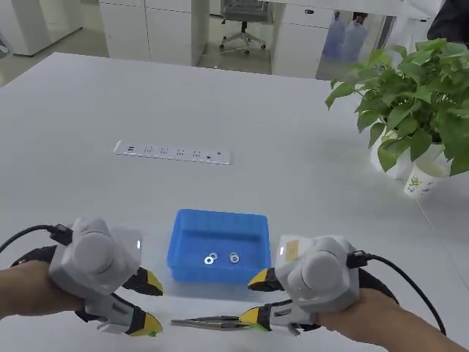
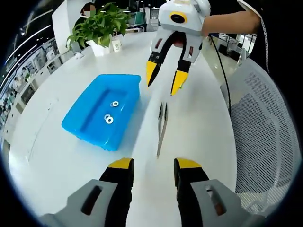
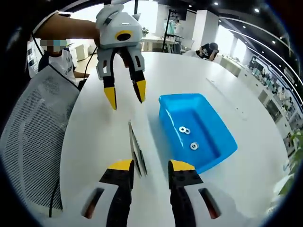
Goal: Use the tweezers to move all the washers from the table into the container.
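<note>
The blue container [image 1: 218, 218] stands on the white table just beyond both grippers, with washers [image 1: 211, 259] lying on its floor. Metal tweezers [image 1: 212, 321] lie flat on the table at the front edge, between the two grippers. My left gripper [image 1: 150, 302] is open and empty, left of the tweezers. My right gripper [image 1: 255, 298] is open too, its lower fingertip by the tweezers' end. The left gripper view has the tweezers [image 2: 162, 127] ahead of my open left gripper [image 2: 154, 164], beside the container [image 2: 90, 137]. The right gripper view has the tweezers [image 3: 135, 146] reaching between my open right gripper [image 3: 151, 165].
A white power strip [image 1: 172, 152] lies mid-table beyond the container. A potted plant [image 1: 418, 95] and a white cup [image 1: 423, 180] stand at the right edge. A mesh chair [image 3: 33, 137] sits behind the table's near side.
</note>
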The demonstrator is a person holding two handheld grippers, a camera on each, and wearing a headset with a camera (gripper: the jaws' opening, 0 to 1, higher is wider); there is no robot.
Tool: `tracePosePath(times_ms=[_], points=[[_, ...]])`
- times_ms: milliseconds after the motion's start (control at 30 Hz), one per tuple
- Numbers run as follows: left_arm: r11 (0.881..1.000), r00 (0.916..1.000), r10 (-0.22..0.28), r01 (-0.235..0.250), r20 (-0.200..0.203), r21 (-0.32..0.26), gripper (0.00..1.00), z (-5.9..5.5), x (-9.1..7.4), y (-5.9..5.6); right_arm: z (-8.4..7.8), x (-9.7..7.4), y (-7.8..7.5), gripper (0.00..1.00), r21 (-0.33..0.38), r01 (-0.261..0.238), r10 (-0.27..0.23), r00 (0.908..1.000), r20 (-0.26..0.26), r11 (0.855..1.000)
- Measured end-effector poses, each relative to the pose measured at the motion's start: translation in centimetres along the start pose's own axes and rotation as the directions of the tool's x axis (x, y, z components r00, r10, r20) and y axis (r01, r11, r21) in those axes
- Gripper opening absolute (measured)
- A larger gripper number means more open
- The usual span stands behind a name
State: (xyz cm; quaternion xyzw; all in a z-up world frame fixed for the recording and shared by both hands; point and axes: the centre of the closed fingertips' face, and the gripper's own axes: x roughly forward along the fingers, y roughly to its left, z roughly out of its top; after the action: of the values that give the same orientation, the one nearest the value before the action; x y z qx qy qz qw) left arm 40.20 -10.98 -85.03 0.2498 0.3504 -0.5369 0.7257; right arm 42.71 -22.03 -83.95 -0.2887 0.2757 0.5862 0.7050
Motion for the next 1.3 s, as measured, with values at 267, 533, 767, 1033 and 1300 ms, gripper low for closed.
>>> tracePosePath(times_ms=[267,533,767,1033,1300], points=[[0.994,0.9905,0.086,-0.079,0.107,-0.07,0.53,1.1,-2.3,0.3,-0.9,-2.6,-1.1,0.44,0.112,0.1,-0.107,0.9925,0.059,0.989],[0.978,0.9669,0.168,-0.14,0.192,-0.153,0.71,1.7,-3.4,-0.2,-1.6,-4.5,-1.5,0.6,0.184,0.164,-0.185,0.9767,0.108,0.969],[0.951,0.924,0.262,-0.198,0.279,-0.236,0.82,2.6,-4.6,-0.7,-1.9,-5.6,-1.5,0.69,0.218,0.204,-0.236,0.9623,0.135,0.954],[0.944,0.9113,0.284,-0.211,0.299,-0.253,0.88,3.3,-4.9,-0.9,-2.0,-6.5,-1.5,0.8,0.273,0.209,-0.263,0.9477,0.181,0.939],[0.941,0.9076,0.292,-0.215,0.302,-0.262,0.95,3.6,-4.6,-0.9,-2.1,-6.5,-0.7,0.9,0.303,0.187,-0.252,0.9488,0.191,0.935]])
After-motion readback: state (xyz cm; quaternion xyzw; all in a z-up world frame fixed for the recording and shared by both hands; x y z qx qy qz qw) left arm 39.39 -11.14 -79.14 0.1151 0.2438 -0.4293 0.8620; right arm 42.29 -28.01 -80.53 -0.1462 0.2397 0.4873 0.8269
